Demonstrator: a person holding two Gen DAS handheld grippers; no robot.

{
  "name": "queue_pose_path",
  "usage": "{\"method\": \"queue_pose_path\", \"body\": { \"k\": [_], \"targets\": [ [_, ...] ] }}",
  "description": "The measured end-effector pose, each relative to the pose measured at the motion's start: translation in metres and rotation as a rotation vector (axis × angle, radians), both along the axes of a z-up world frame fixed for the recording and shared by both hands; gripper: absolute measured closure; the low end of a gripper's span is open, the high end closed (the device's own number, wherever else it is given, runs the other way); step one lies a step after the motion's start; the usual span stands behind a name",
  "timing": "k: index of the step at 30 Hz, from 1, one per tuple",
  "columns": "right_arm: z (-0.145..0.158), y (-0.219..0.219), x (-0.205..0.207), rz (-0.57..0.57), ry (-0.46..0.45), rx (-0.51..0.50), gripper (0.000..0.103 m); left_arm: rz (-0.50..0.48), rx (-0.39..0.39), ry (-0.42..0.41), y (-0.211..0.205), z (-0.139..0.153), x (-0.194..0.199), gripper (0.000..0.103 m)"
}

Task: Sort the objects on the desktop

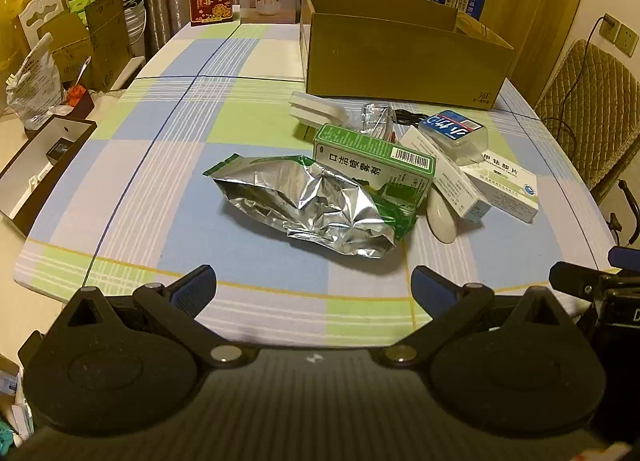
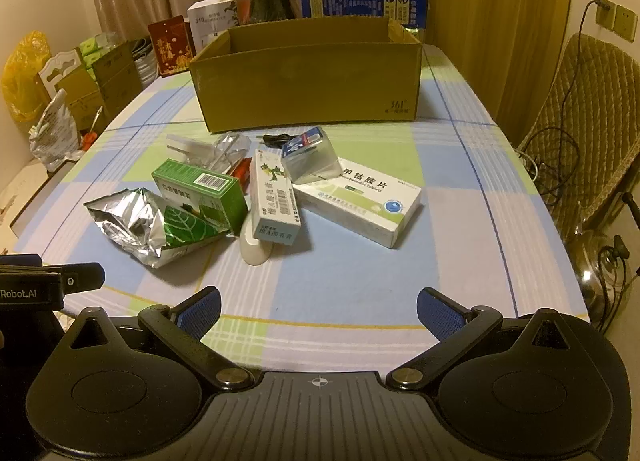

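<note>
Both the left gripper [image 1: 314, 281] and right gripper [image 2: 318, 303] are hovering wide open, gripping nothing, over the checked tablecloth [image 2: 360, 273]. Medicine boxes [image 2: 362, 199] and a foil bag [image 1: 316, 209] are lying heaped before the cardboard box [image 2: 308, 85], its inside hidden.

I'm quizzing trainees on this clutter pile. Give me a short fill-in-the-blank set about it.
1. Both the left gripper and right gripper have jaws that are ____.
2. The cardboard box stands ____ the pile, seen from the grippers.
3. The crumpled bag is mostly ____ in colour.

Missing words: open; behind; silver
</note>
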State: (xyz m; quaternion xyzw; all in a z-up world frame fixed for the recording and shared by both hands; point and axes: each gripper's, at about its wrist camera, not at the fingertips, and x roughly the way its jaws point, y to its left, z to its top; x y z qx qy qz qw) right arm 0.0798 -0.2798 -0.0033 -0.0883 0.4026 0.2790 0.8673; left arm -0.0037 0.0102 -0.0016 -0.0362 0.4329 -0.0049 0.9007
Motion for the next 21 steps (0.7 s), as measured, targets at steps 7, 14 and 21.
{"method": "queue_pose_path", "body": {
  "k": [7,14,21],
  "targets": [
    [-0.0017,0.0004,-0.0015,0.003,0.004,0.002,0.002,-0.001,0.004,0.000,-0.0006,-0.0011,-0.0020,0.001],
    [-0.0006,0.0009,-0.0004,0.007,0.011,0.002,0.002,0.004,0.006,0.006,-0.0022,0.0000,-0.0022,0.001],
    [-0.0009,0.0014,-0.0003,0.009,0.014,0.003,0.002,0.005,0.011,0.012,-0.0037,0.0015,-0.0024,0.001]
  ]
}}
